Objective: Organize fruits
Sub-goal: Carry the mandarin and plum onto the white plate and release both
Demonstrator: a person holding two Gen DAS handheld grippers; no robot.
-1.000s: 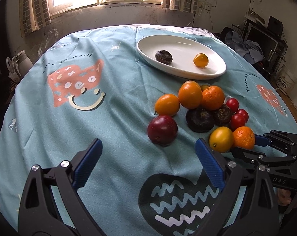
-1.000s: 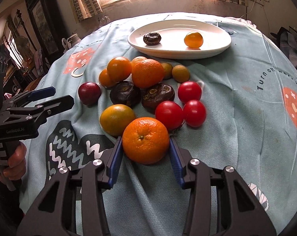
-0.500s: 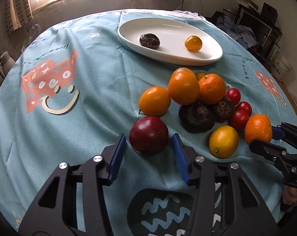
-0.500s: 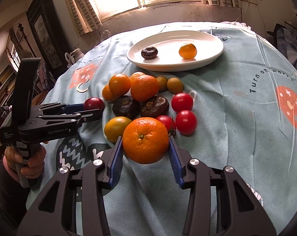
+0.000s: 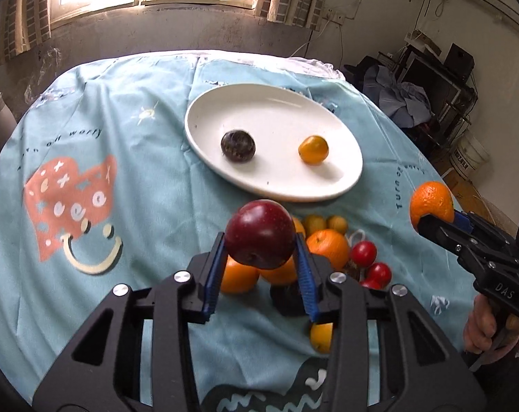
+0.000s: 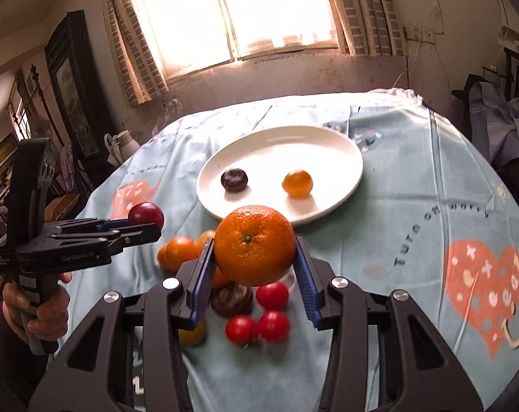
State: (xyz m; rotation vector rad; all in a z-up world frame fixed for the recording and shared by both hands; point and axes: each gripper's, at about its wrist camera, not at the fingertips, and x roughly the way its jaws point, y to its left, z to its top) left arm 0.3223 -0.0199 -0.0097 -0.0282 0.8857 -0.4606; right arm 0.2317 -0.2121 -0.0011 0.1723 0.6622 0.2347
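We see a round table under a light blue tablecloth (image 5: 149, 178) printed with coral hearts and smiley curves; it fills most of both views. The white oval plate (image 5: 335, 130) lies on the cloth on the window side of the table, and we use it as our landmark.

On the near side of the plate, just off its rim, sits the fruit pile (image 6: 256, 312): oranges, dark wrinkled fruits, red tomatoes and small yellow ones, all crowded together on the cloth.

The left gripper (image 5: 259, 257) is raised in front of the plate, above the pile, and its blue pads pinch a dark red plum (image 5: 259, 233) from both sides; the jaws are closing on it. The plum is clear of the cloth.

The right gripper (image 6: 254, 264) is also lifted on the near side of the plate, to the right of the left one, and its pads clamp a large orange (image 6: 254, 245) held off the table. A hand (image 5: 482, 326) grips its handle.

On the plate itself lie a dark wrinkled fruit (image 5: 238, 145) toward the plate's left half and a small yellow-orange fruit (image 5: 313, 149) toward its right half, well apart from each other.
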